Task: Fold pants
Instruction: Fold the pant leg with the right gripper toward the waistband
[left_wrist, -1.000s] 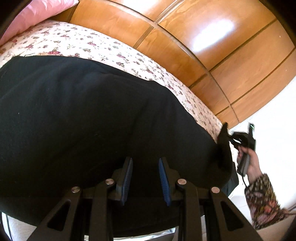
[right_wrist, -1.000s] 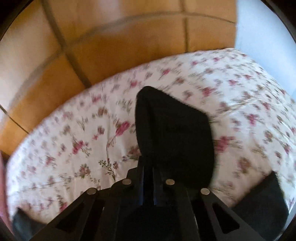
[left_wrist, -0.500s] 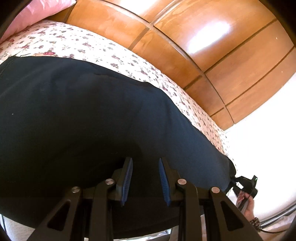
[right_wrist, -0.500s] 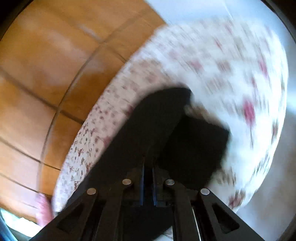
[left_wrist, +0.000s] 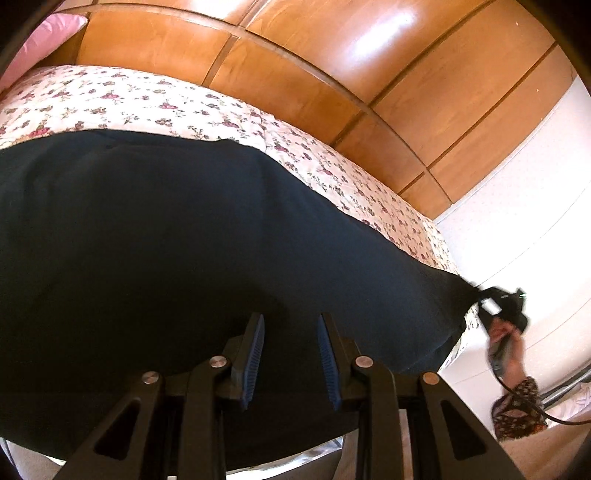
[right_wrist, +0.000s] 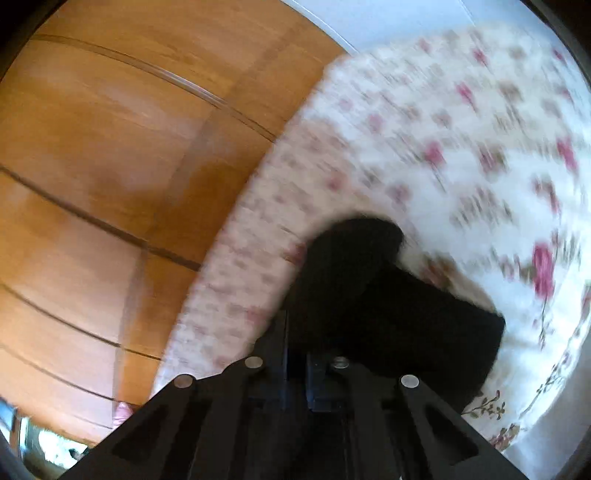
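The black pants lie spread across the floral bedspread and fill most of the left wrist view. My left gripper is open, its blue pads just above the near part of the fabric, holding nothing. My right gripper is shut on the far end of the pants and holds it stretched off the bed's end; it also shows in the left wrist view with the hand that holds it. The right wrist view is blurred.
A wooden panelled wall runs along the far side of the bed. A pink pillow sits at the far left. A white wall is beyond the bed's end.
My right gripper has pulled the pants' end outward and down past the bed's end, drawing the fabric out long and flat. My left gripper has stayed open in place.
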